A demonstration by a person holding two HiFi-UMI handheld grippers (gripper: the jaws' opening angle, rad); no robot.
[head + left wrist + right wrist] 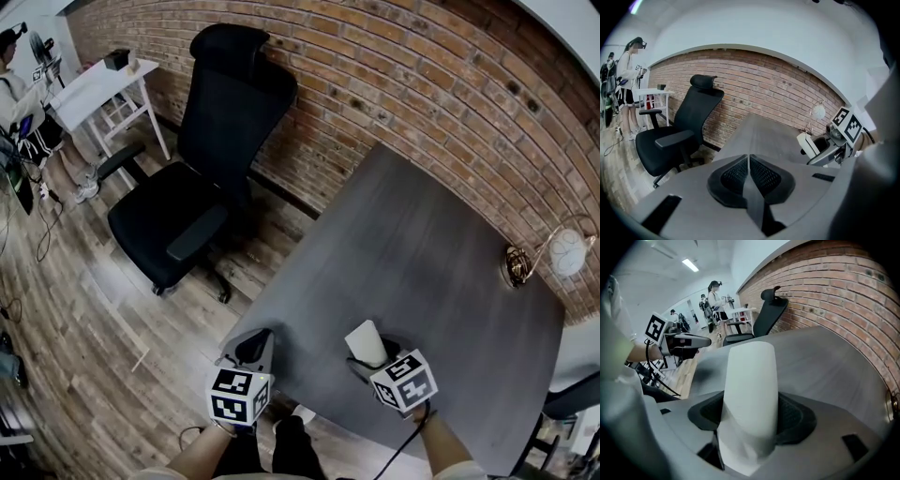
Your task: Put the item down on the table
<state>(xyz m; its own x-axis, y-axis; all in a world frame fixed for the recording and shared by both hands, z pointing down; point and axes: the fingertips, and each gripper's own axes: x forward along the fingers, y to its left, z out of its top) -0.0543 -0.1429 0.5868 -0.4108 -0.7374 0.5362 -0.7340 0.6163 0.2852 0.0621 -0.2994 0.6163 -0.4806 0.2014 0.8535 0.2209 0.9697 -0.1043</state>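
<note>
Right gripper clamped on a white rounded block over the near edge of the dark grey table.
Its jaws press on the block's two broad sides, and the block stands up out of them, rounded end away from the hand. Whether the block touches the tabletop cannot be told. The left gripper hangs near it at the table's near-left edge, jaws pressed together with nothing between them. A black office chair stands by the brick wall.
</note>
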